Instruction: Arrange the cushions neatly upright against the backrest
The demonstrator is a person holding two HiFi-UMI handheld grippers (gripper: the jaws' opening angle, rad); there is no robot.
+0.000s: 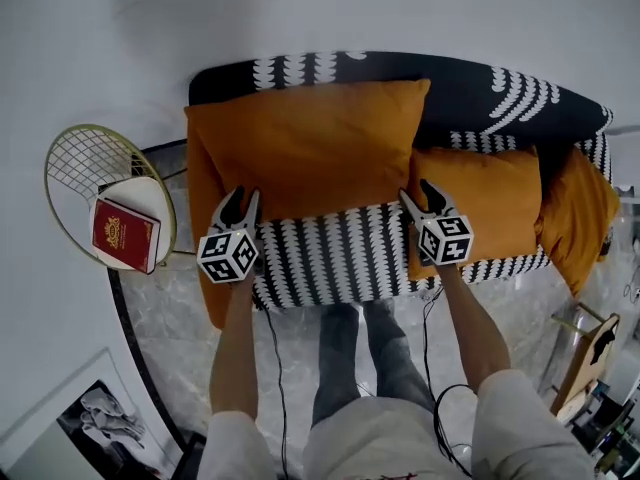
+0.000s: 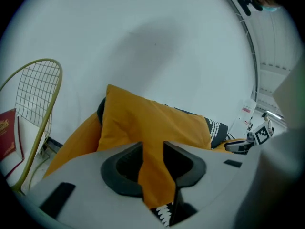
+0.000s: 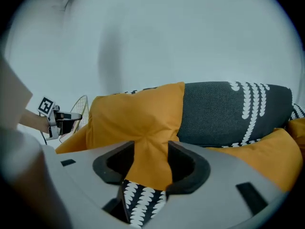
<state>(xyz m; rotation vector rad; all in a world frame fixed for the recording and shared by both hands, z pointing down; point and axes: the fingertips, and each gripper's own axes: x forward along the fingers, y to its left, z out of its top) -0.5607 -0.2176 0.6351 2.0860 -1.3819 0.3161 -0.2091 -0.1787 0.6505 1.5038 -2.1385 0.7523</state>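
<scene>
Left gripper and right gripper each clamped lower edge of big orange cushion (fabric bunched between jaws).

Matt-cloth orange cushion; woven-fabric sofa; gold wire-metal side table; glossy marbled floor.

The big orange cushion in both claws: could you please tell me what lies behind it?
Behind the big cushion, the backrest shows along its top and right. Another orange cushion pokes out at its left. Whatever lies directly behind is covered.
</scene>
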